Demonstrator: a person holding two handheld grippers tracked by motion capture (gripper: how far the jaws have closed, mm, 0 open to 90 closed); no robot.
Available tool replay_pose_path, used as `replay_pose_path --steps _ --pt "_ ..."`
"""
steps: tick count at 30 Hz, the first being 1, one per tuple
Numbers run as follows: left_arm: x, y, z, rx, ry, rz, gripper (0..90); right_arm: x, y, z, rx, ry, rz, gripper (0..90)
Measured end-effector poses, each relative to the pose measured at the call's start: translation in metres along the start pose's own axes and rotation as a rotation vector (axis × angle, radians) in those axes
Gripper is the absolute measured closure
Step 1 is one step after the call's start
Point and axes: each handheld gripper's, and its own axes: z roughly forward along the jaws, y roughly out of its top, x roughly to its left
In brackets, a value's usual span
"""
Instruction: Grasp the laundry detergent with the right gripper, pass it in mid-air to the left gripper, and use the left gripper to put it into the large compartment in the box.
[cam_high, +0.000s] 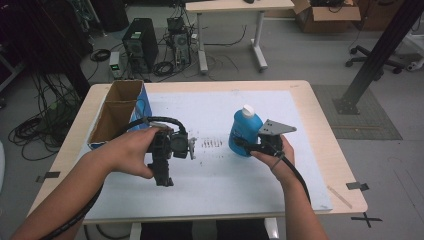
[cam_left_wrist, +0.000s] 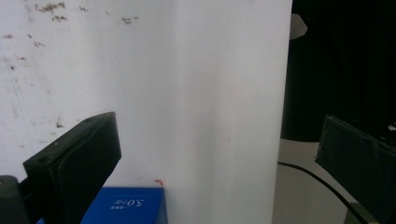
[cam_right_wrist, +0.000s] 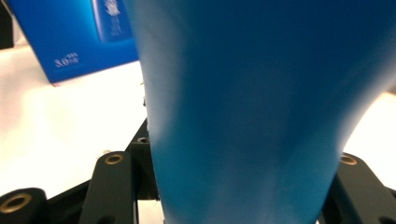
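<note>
On the white mat in the high view: one blue bottle with white cap, upright, right of centre, pinched at its lower body by the right gripper. Grip taken low and from the person's side, likely to keep the bottle upright for a lift. One open cardboard box with blue outer wall at the far left edge, mouth up, apparently placed to receive the bottle. Left gripper held near the mat's centre, pointed toward the person, clear of both items; judged idle. Count: one bottle, one box, two grippers.

In the left gripper view: two black jaws spread wide, nothing between them. White mat below, with one blue box corner at the bottom edge. No contact noted.

In the right gripper view: blue bottle close up, seated between the two black jaws, pads pressed against its sides. Firm hold judged. One blue box behind at upper left, well apart from the bottle.
</note>
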Motion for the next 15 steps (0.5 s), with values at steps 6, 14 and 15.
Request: replay_pose_path --steps 6,14,15 --pt "0.003 0.005 -0.009 0.000 0.006 0.004 0.2 0.004 0.026 -0.022 0.009 0.053 -0.041 44.2" --pt "0.007 0.016 -0.025 0.004 0.028 0.017 0.2 0.010 0.046 -0.044 0.027 0.122 -0.094 44.3" --pt "0.007 0.017 -0.027 0.004 0.031 0.020 0.2 0.011 0.047 -0.045 0.029 0.133 -0.099 44.3"
